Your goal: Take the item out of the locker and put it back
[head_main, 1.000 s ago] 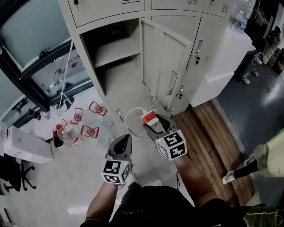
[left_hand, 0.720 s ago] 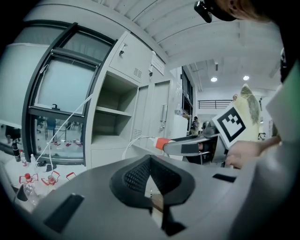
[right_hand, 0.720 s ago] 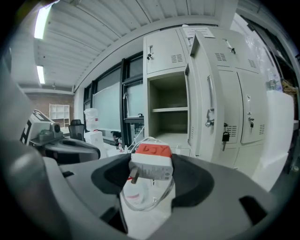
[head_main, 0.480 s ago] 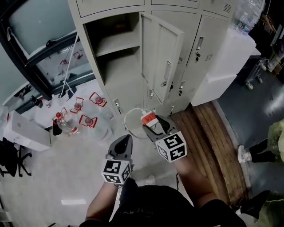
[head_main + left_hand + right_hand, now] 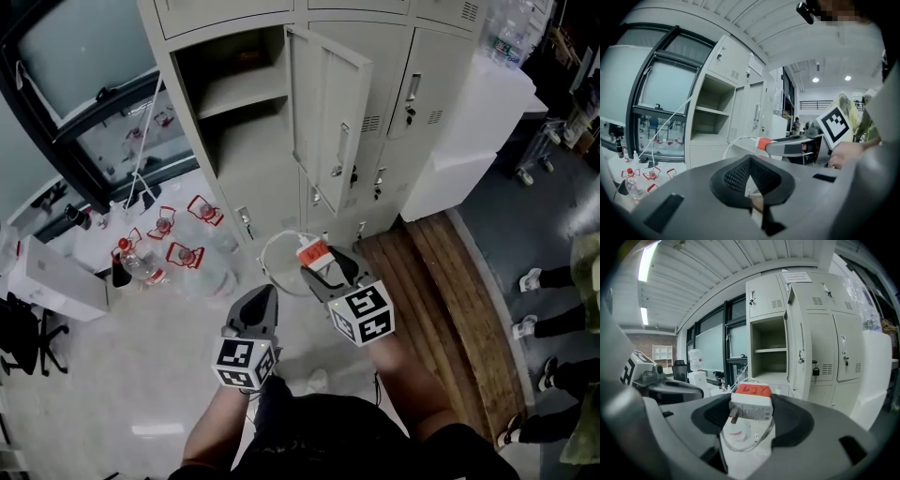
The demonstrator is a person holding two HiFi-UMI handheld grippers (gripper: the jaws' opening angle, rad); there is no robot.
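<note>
Head view: the left gripper (image 5: 265, 292) and the right gripper (image 5: 323, 270) sit side by side at near centre above the pale floor (image 5: 141, 375), both pointing toward the locker (image 5: 225, 14). In the left gripper view the fingers are closed against each other, with nothing between them. In the right gripper view the fingers grip a white power adapter (image 5: 751, 404) with an orange-red end, one pad on each side of it. Its white cable (image 5: 264, 265) loops just beyond the fingertips. Bottles (image 5: 141, 272) stand on the floor at far left, and a wooden platform (image 5: 441, 281) lies at right. Farther off, the locker door (image 5: 323, 103) stands swung open, exposing a compartment with a shelf (image 5: 246, 94).
</note>
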